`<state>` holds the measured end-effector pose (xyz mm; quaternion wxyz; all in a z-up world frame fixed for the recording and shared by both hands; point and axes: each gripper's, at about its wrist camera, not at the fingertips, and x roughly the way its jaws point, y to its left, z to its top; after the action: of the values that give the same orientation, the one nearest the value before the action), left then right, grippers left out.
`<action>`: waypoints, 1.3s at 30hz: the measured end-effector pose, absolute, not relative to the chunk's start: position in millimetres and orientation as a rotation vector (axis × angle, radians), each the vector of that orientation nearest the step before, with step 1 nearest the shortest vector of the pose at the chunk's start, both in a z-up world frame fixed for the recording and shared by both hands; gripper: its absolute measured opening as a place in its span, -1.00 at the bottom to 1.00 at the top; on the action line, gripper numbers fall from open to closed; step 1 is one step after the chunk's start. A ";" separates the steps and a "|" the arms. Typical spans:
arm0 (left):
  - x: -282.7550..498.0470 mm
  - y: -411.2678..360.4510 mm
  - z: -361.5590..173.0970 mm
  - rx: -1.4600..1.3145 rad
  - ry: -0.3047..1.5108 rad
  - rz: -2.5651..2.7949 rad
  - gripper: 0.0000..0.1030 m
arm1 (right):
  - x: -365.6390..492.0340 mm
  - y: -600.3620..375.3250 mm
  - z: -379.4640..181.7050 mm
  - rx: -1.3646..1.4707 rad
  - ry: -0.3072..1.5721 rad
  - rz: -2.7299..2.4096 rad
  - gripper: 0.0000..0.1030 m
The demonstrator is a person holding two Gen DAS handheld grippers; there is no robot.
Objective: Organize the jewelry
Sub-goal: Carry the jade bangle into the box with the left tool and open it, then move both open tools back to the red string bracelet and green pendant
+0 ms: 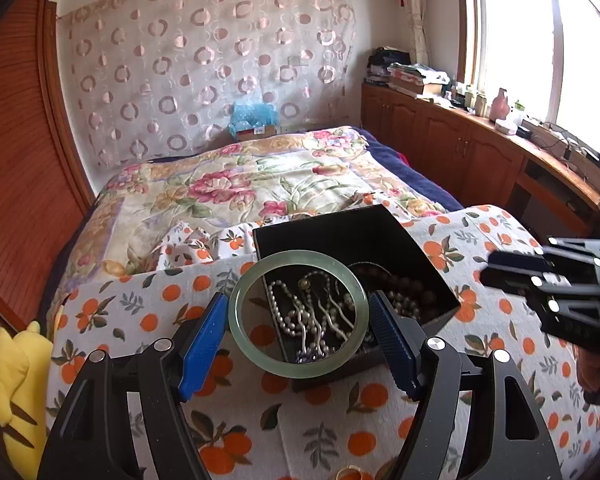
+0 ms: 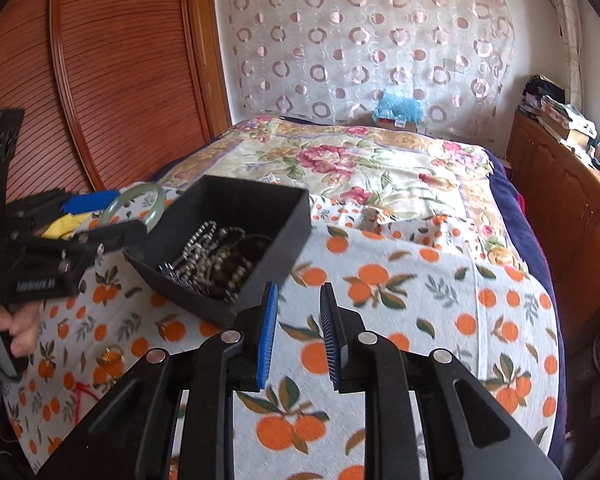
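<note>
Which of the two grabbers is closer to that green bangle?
Left. The left gripper holds the green bangle between its fingers over the black box; the right gripper hangs empty beside the box.

Daylight is pouring through the window (image 1: 540, 40) onto wooden cabinets (image 1: 440, 136); a circle-patterned curtain (image 1: 204, 60) is hanging behind the floral-quilted bed (image 1: 236, 184).
</note>
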<state>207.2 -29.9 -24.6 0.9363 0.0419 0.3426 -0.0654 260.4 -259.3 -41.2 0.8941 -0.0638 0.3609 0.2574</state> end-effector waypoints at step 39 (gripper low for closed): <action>198.7 -45.7 -28.1 0.147 0.710 -0.153 0.49 | 184.8 -282.3 -44.9 -0.111 0.686 0.578 -0.48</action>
<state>198.7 -45.7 -28.1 0.9322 0.0720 0.3468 -0.0747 184.8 -282.3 -44.9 0.8996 -0.0535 0.3315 0.2792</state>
